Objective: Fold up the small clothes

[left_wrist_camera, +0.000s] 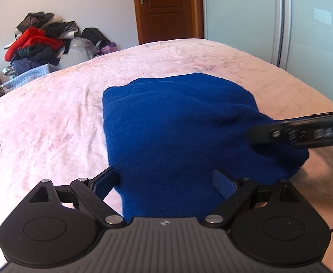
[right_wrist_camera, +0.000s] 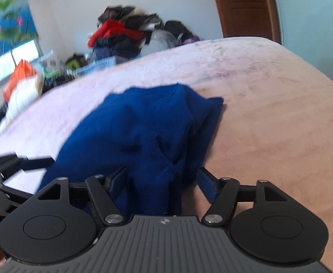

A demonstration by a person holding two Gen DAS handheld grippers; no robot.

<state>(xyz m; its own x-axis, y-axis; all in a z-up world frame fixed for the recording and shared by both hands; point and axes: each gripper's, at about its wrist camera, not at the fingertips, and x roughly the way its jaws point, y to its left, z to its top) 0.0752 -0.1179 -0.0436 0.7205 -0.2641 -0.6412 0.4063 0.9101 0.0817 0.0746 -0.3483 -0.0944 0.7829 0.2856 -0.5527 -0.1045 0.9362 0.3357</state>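
Plush pink bedspread (left_wrist_camera: 52, 122) carries a soft, rumpled blue knit garment (left_wrist_camera: 178, 122) between both spread claws (left_wrist_camera: 166, 179) (right_wrist_camera: 162, 182).

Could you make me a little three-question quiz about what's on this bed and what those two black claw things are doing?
1. True or false: the blue garment lies on a green blanket.
2. Which claw has its jaws spread wide apart? A) left gripper only B) right gripper only C) both
3. Fill in: piled against the far wall beside the wooden door is a heap of ____.

Key:
1. False; the blanket is pale pink.
2. C; blue cloth lies between both pairs of fingers, neither clamped.
3. Clothes.
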